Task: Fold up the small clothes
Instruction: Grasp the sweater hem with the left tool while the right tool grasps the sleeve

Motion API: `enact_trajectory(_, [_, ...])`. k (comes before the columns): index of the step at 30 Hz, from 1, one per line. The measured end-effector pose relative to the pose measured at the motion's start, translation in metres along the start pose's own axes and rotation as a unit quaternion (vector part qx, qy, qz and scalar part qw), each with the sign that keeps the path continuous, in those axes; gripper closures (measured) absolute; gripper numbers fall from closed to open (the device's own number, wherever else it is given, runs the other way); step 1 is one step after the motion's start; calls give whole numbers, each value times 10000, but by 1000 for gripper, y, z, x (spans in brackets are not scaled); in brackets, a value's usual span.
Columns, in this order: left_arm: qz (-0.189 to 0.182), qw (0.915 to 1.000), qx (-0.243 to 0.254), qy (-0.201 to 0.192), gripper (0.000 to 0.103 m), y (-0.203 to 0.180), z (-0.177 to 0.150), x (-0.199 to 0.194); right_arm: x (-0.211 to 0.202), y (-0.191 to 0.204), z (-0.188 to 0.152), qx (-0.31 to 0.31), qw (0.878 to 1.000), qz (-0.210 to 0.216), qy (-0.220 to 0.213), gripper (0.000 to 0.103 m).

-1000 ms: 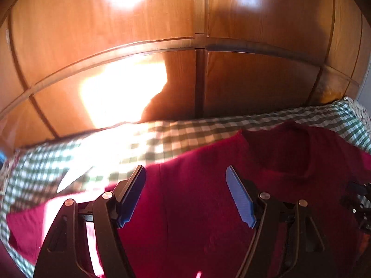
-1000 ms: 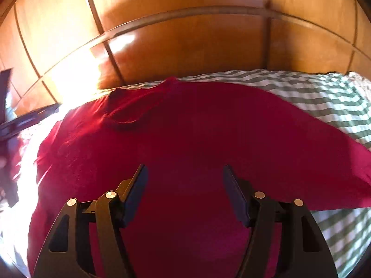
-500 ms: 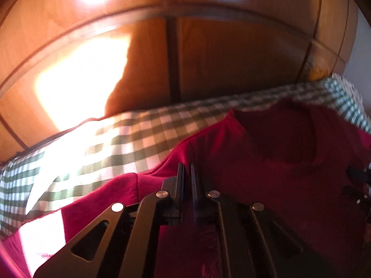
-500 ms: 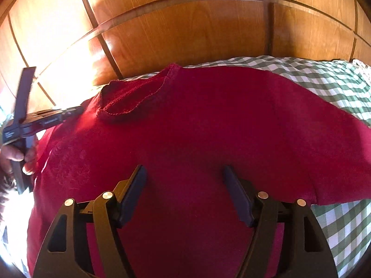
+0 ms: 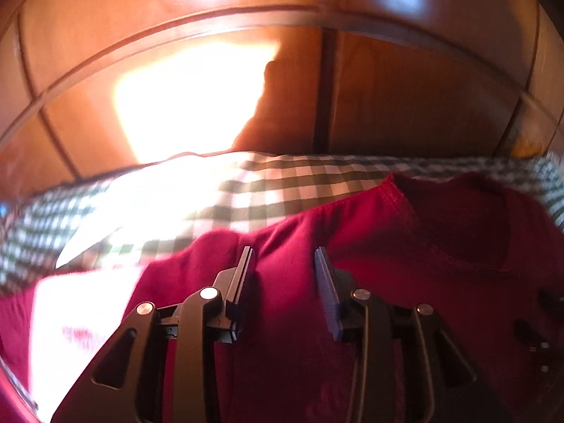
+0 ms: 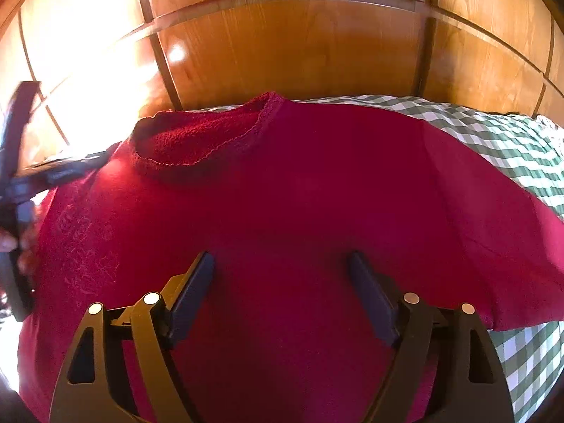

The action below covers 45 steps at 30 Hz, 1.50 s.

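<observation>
A small dark red shirt (image 6: 317,190) lies spread flat on a green-and-white checked cloth (image 6: 493,134), its neckline (image 6: 197,141) toward the wooden wall. In the left wrist view the shirt (image 5: 440,239) fills the lower right, with its left sleeve (image 5: 197,264) beside the fingers. My left gripper (image 5: 283,257) is partly open over the shirt's left shoulder, with nothing between the fingers. My right gripper (image 6: 280,264) is wide open and empty over the middle of the shirt. The left gripper also shows at the left edge of the right wrist view (image 6: 21,183).
A wooden panelled wall (image 6: 299,42) rises right behind the cloth. A bright sun patch (image 5: 190,105) glares on the wall and on the checked cloth (image 5: 282,183) at the left. Bare checked cloth lies right of the shirt.
My left gripper shut over the shirt's left shoulder half a second ago and has now partly opened again. My right gripper stayed open and moved closer to the shirt.
</observation>
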<state>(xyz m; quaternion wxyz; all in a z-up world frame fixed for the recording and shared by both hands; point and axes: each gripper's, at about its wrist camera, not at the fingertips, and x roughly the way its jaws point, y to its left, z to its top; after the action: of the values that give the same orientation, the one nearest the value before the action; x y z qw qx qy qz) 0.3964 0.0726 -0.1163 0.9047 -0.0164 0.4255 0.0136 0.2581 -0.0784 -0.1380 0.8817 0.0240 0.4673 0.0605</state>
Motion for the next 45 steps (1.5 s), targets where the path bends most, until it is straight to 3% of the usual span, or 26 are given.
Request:
enact_trajectory(4, [-246, 9995, -149, -125, 70, 6, -42, -44, 1, 1, 1, -38, 10000, 0, 18, 20])
enact_trajectory(7, [-285, 9993, -222, 4, 70, 6, -77, -65, -9, 2, 3, -39, 10000, -60, 26, 19])
enact_trajectory(12, [-40, 9987, -337, 369, 68, 14, -118, -67, -45, -10, -18, -67, 9999, 106, -39, 19])
enact_trajectory(18, [-17, 9990, -345, 269, 66, 22, -128, -65, -74, -46, -69, 221, 9992, -187, 291, 19])
enact_trajectory(21, [22, 9987, -390, 327, 65, 16, -124, -72, -93, -62, -93, 345, 9991, -90, 240, 19])
enact_trajectory(23, [31, 9988, -393, 298, 53, 17, -131, -85, -106, -63, -104, 230, 9994, -58, 257, 19])
enact_trajectory(31, [-196, 9991, -360, 141, 49, 22, -185, -144, -148, -92, -166, 576, 9971, -139, 485, 14])
enact_trajectory(36, [-113, 9994, -260, 192, 47, 21, -223, -159, -174, -100, -206, 483, 9971, -330, 491, 14])
enact_trajectory(42, [16, 9997, -193, 142, 44, 23, -246, -176, -195, -114, -227, 386, 9954, -546, 681, 15])
enact_trajectory(45, [-6, 9998, -186, 120, 38, 23, -246, -179, -207, -139, -221, 900, 9938, -345, 556, 15])
